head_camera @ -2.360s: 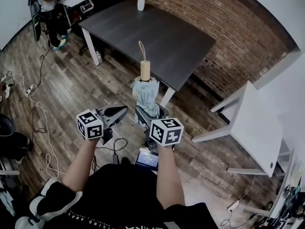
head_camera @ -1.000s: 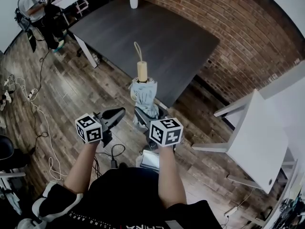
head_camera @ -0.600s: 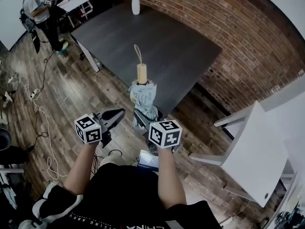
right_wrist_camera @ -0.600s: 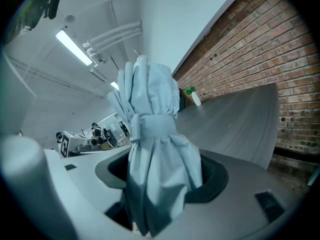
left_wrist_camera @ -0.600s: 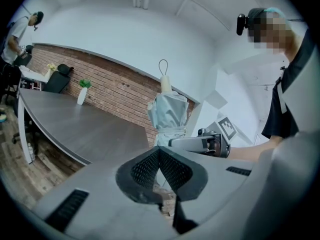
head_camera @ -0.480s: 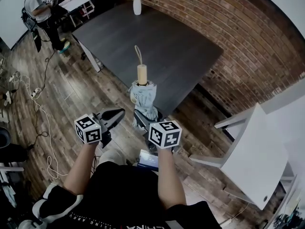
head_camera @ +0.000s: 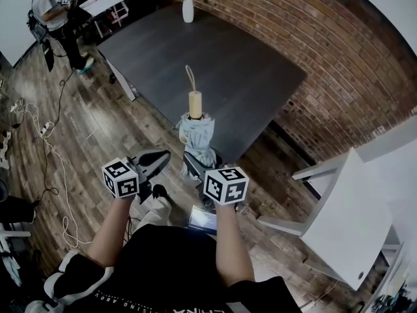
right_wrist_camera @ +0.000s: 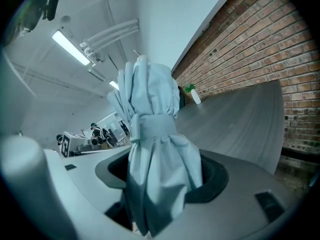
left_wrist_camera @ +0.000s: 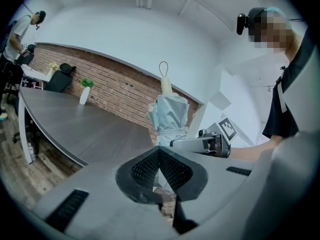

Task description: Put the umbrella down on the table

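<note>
A folded light-blue umbrella [head_camera: 197,137] stands upright, its pale wooden handle [head_camera: 195,104] and cord loop on top. My right gripper [head_camera: 197,164] is shut on the lower bunched fabric, and in the right gripper view the umbrella [right_wrist_camera: 152,134] fills the space between the jaws. My left gripper [head_camera: 154,158] hovers just left of the umbrella, shut and empty; in its own view the meshed pads [left_wrist_camera: 150,166] meet. The umbrella is held above the floor, just short of the near edge of the dark grey table [head_camera: 221,51].
A white vase with a green plant [head_camera: 187,8] stands at the table's far end. A white table [head_camera: 355,207] is at the right, and a brick wall [head_camera: 306,31] runs behind. A person [head_camera: 49,8] stands far left. Cables [head_camera: 55,168] lie on the wood floor.
Both grippers and the upright umbrella have been carried forward toward the dark table, whose near edge now lies closer. The grip on the umbrella is unchanged.
</note>
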`<state>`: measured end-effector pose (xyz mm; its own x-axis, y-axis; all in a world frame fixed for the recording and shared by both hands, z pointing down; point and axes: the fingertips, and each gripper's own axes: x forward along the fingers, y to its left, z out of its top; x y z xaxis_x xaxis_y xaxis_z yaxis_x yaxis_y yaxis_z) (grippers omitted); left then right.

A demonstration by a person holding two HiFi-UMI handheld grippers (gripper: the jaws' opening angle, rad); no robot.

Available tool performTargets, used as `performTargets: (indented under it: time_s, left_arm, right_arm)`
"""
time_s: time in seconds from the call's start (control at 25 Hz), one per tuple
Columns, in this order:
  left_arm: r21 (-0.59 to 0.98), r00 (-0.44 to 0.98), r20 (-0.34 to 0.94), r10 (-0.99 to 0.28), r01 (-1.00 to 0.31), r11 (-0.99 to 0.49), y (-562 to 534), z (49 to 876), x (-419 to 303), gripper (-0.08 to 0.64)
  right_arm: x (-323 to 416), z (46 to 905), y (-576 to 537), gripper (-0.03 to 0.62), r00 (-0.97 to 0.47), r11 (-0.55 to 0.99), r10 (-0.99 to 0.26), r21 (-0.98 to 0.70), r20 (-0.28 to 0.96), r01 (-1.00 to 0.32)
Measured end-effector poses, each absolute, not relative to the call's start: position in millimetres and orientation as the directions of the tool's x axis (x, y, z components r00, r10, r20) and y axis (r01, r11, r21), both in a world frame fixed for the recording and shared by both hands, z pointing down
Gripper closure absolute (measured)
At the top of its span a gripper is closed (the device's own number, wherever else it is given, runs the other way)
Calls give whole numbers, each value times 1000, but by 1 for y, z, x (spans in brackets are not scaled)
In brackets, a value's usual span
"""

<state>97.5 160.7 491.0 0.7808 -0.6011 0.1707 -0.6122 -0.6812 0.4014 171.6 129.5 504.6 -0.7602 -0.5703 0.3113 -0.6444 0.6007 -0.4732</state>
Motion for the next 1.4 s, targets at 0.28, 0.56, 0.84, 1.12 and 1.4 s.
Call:
performTargets:
  time_s: [0.28,0.56,0.84,1.12,1.4]
  left_arm:
    - [416,798,142,-586,-585,-696,121,492,71,558]
    - [437,809,126,-575,-565,-699,66,495,23,557]
    - [426,829,119,-546,-540,-726,18,489,-31,558]
    - [413,828,122,-547,-544,-731,-11,487,-89,558]
    - [442,825,127,-551,-544,-713,-30,503,-109,558]
  right_arm:
    - [150,503,91,301,-734,571,-599,-472,319,-672]
    - [110,502,42,301,-708,546,-619,-463,338,-698]
    - [58,496,-4,301,-684,523,-646,-455,339,-720]
    - [8,494,-28,301,-671,507,-663,-460,333,-729]
    - [-12,505,-50,301,-668,499,-654,-462,354,-733]
